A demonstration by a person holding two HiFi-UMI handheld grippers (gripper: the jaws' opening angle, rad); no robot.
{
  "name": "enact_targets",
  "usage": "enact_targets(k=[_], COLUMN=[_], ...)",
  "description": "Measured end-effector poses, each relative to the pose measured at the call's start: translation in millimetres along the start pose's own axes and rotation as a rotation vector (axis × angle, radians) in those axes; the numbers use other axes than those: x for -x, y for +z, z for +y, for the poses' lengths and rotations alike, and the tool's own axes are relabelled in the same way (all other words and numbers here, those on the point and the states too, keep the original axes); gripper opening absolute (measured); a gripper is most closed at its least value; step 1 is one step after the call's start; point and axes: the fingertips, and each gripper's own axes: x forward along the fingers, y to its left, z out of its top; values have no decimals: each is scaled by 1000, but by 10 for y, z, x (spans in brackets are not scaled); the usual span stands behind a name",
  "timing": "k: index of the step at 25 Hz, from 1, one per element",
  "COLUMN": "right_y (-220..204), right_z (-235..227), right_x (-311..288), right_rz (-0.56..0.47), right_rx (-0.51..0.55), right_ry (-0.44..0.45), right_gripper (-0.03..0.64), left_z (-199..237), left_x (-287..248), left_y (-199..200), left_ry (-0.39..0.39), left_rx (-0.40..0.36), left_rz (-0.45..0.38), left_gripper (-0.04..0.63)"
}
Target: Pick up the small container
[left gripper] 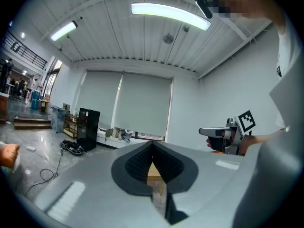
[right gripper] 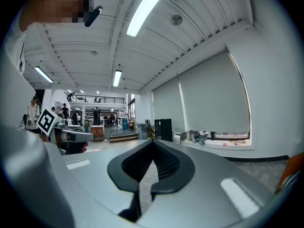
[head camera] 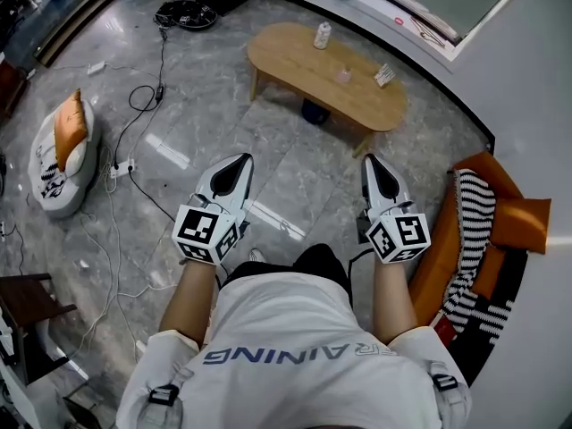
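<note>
Left gripper (head camera: 239,161) & right gripper (head camera: 373,161) both clenched tight w/ nothing btw the jaws, held level well short of the wooden table (head camera: 286,56), where the small container (head camera: 344,75) sits approx mid-top, a white bottle (head camera: 322,35) by the far edge.

You stand in a mock lounge inside an open lab hall: oval wooden table (head camera: 326,74) far ahead, orange sofa (head camera: 435,262) right, loose cables (head camera: 162,61) on tiled floor (head camera: 295,177) left, railed mezzanine (right gripper: 95,98) beyond.
</note>
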Motion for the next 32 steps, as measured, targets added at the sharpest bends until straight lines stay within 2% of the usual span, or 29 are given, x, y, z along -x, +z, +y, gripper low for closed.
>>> enact_targets(k=[6, 10, 14, 22, 32], right_y=[-100, -136, -89, 22, -1], right_z=[-17, -239, -539, -1414, -2590], right_x=[-188, -424, -769, -1509, -2235], right_rz=[45, 58, 40, 60, 97], right_rx=[12, 3, -7, -10, -19], right_ry=[-20, -22, -22, 15, 64], right_gripper=[12, 12, 12, 12, 12], left_z=[190, 296, 408, 469, 430], left_x=[-182, -510, -914, -1935, -3301], left_y=[-69, -89, -12, 193, 235], left_ry=[-20, -22, -14, 32, 78], left_rx=[23, 35, 15, 1, -1], left_rz=[17, 29, 34, 38, 53], left_gripper=[2, 2, 2, 2, 2])
